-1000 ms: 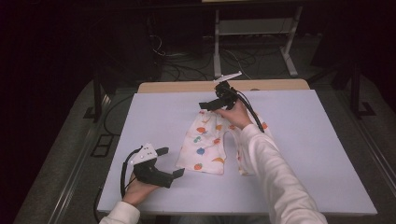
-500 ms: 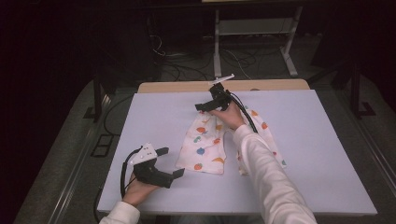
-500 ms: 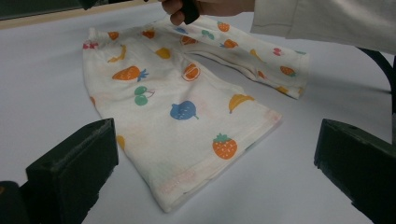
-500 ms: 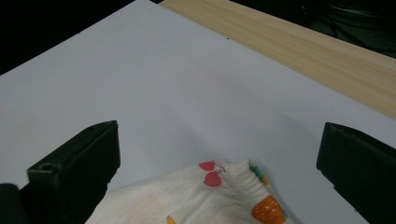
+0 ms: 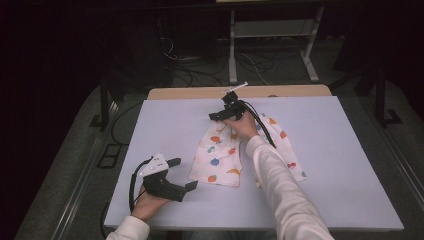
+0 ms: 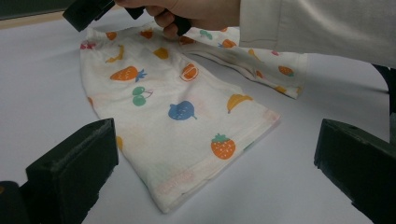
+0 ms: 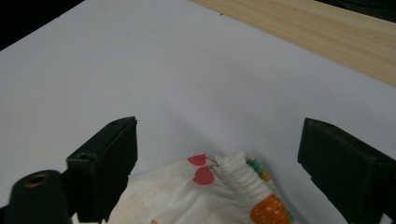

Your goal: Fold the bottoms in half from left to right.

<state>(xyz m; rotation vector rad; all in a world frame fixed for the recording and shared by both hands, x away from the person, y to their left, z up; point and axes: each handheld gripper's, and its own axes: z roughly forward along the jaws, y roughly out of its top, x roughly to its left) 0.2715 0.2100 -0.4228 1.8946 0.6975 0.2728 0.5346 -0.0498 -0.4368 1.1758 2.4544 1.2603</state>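
- Right claw hovers over the far waistband corner of the fruit-print shorts; its jaws stand apart and have just been closing, the gathered edge between them but untouched.
- Left claw rests near the table's front edge, jaws apart, holding nothing, just beside the nearest hem.
- Shorts lie flat mid-table, bare surface on every side.

No readable text, labels, brands or numbers anywhere. The white shorts carry printed fruit pictures only (carrot, cherries, strawberry, banana), no lettering. Left gripper, at 7 o'clock on the table, has no legible marking either.
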